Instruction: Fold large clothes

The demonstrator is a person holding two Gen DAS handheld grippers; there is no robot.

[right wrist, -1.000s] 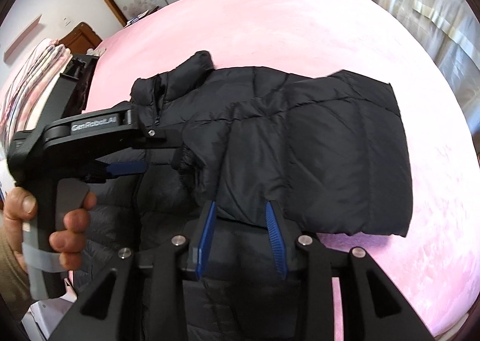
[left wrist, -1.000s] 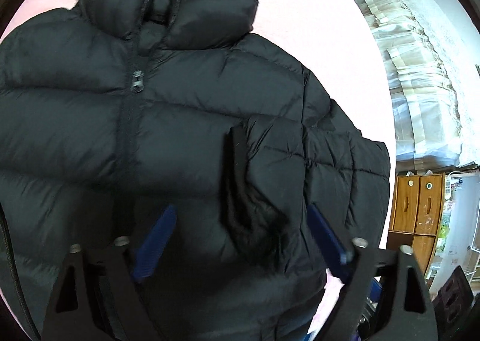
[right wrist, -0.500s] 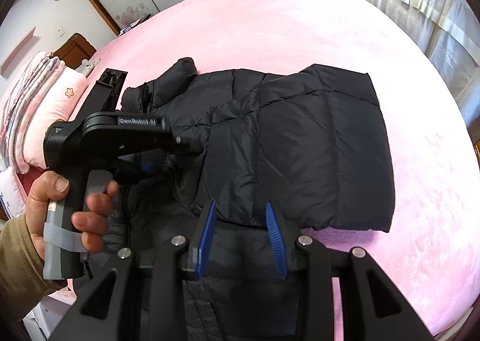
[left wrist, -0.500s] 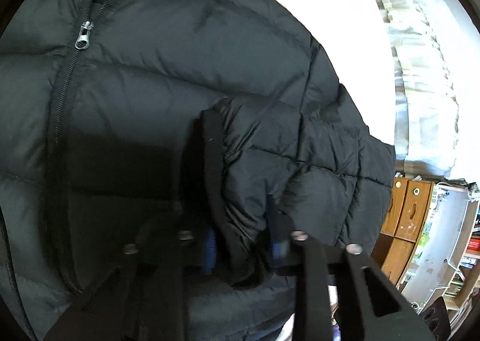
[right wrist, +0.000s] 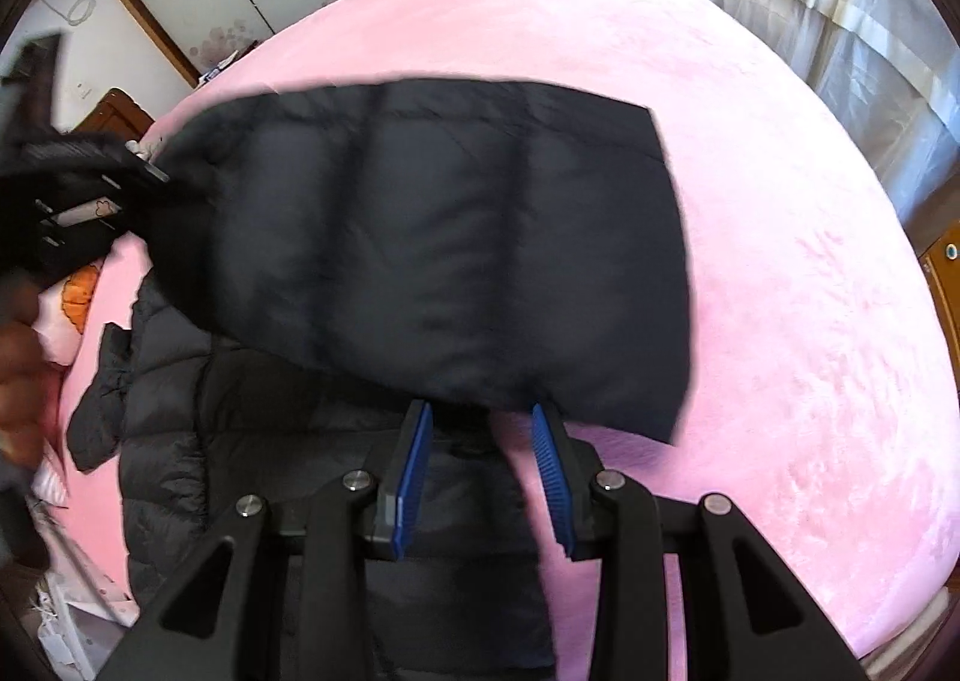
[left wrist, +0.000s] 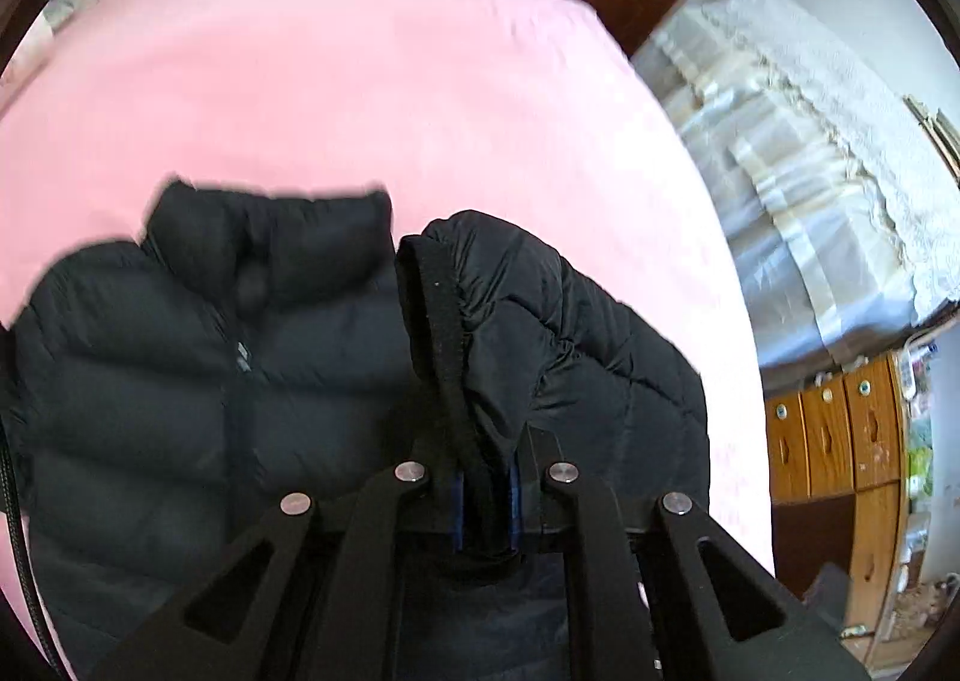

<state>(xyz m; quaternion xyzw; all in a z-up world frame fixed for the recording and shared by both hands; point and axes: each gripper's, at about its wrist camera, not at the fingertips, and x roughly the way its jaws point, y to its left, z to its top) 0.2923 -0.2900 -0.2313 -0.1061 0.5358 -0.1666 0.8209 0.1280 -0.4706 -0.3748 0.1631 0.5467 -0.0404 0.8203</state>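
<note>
Lifting off the pink plush bedspread point(left wrist: 372, 81), the black quilted puffer jacket's sleeve cuff point(left wrist: 456, 333) rides clamped in the left gripper point(left wrist: 486, 507), whose jaws have just closed on it. Right gripper point(right wrist: 480, 477) hovers half-parted, gripping nothing. Sleeve fold looks underway.

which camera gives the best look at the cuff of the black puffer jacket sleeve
The left wrist view: the sleeve's ribbed black cuff sits close up, pinched in the left gripper. The right wrist view shows only the lifted sleeve's quilted side; its cuff is hidden at the blurred left gripper.
</note>
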